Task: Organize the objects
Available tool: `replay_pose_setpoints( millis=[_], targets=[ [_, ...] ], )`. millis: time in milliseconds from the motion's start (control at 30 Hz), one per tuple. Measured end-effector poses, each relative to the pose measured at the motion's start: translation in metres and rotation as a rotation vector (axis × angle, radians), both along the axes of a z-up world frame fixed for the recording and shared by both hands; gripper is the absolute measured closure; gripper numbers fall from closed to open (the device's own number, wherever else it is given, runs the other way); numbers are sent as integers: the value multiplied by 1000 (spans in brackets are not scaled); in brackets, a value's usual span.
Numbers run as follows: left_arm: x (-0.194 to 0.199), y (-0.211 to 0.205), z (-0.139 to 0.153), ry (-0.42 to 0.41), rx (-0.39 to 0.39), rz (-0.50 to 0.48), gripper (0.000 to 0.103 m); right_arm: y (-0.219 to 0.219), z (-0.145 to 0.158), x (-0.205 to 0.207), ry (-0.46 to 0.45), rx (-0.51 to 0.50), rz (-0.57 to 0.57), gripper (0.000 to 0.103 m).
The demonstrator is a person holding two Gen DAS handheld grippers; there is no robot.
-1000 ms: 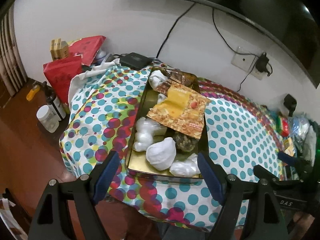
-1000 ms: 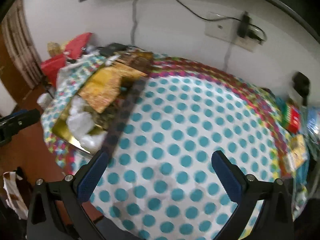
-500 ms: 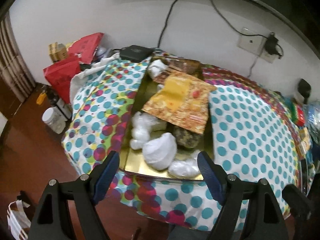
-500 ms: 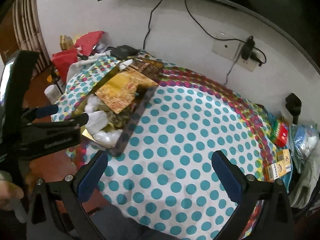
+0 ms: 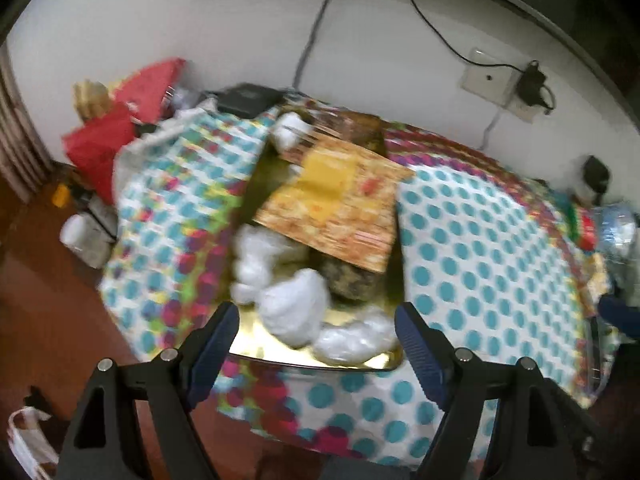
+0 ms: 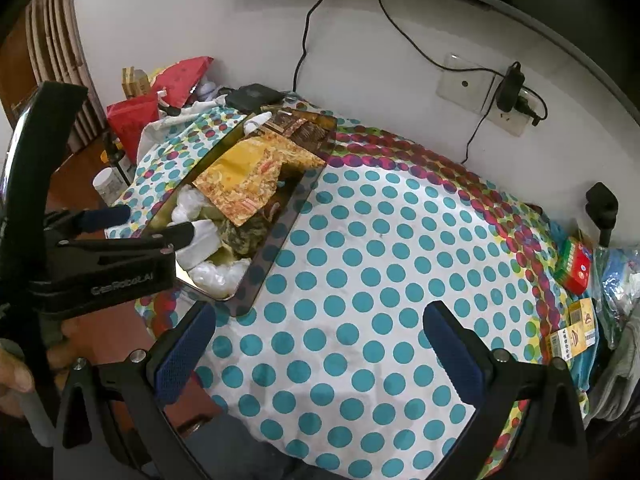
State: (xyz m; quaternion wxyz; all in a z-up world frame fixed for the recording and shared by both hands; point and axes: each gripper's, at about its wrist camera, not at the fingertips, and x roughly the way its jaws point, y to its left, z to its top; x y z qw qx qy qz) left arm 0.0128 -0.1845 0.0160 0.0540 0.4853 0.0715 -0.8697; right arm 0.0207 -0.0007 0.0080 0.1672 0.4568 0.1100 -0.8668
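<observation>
Closer now, the left gripper [image 5: 316,332] has moved in toward the gold tray [image 5: 256,336], fingers wide apart and holding nothing. That tray sits on the dotted cloth [image 6: 360,280] with white bags [image 5: 294,312] and a yellow paper [image 5: 332,200] inside. Over bare cloth, the right gripper [image 6: 320,344] is spread wide too.

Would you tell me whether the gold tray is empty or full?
Full: the gold tray holds white bags and a patterned packet.

Both wrist views toward shared tray [image 5: 256,350].
</observation>
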Motion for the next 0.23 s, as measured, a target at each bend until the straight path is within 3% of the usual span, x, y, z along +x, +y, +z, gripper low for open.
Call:
replay_pose_setpoints(
  millis=[100,233],
  targets=[
    [-1,6,1,18,-46,6,21,1,-1,0,-5,5,2,0],
    [-3,3,1,1,-18,12,21,-2,-3,-1,-14,15,9,0]
  ],
)
